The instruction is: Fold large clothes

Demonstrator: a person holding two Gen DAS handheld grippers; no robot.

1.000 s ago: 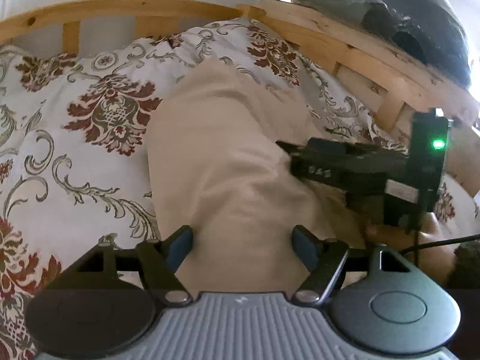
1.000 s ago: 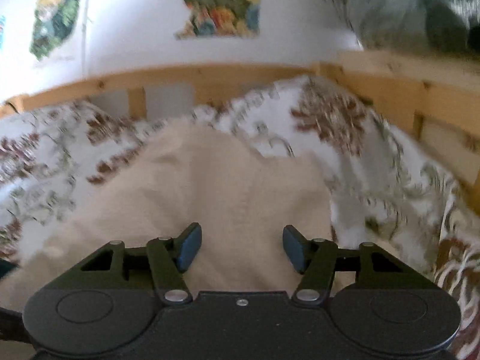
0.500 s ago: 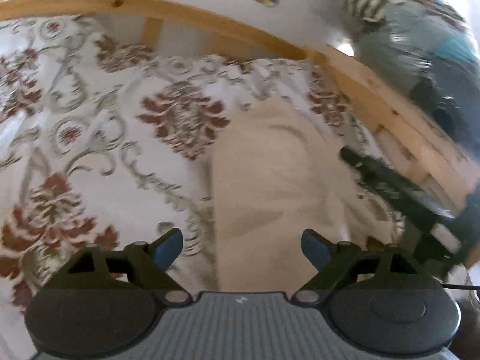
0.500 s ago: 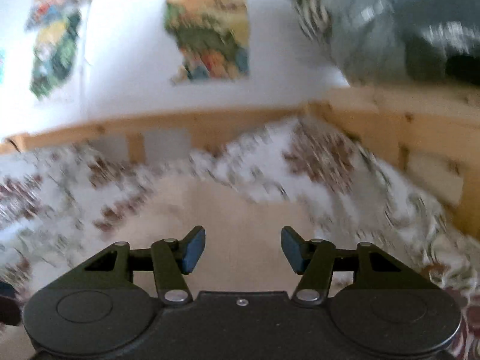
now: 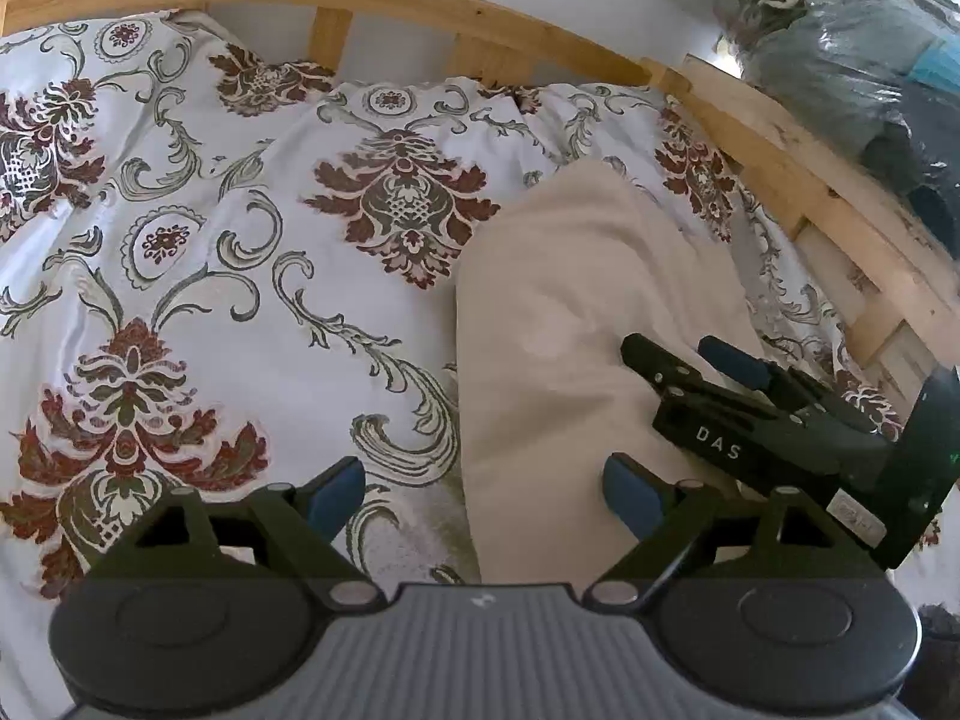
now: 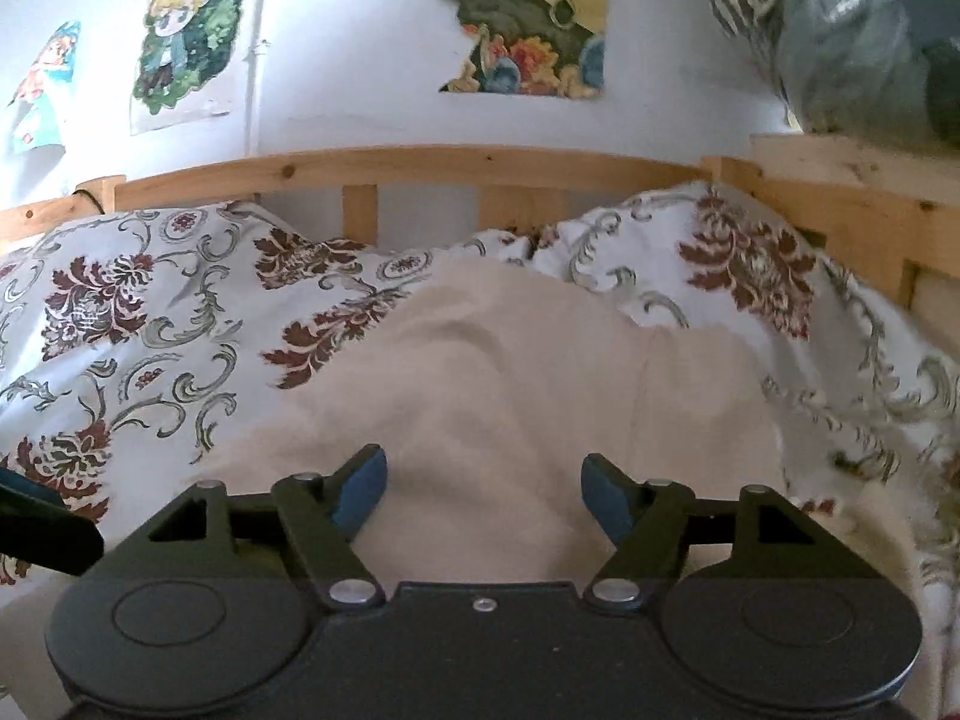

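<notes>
A cream folded garment (image 5: 576, 324) lies on the floral bedspread (image 5: 180, 252), a long narrow shape running away from me. My left gripper (image 5: 483, 495) is open and empty, held above the garment's left edge. My right gripper (image 6: 483, 486) is open and empty above the near part of the garment (image 6: 510, 372). The right gripper also shows in the left wrist view (image 5: 684, 360), hovering over the garment's right side.
A wooden bed rail (image 5: 420, 6) runs along the far side and the right (image 5: 840, 204). Bagged clothes (image 5: 852, 48) are piled behind the right rail. Posters (image 6: 522, 18) hang on the white wall.
Both grippers have lifted and pulled back from the garment. The left view has swung left, showing more bedspread. Both stay open.
</notes>
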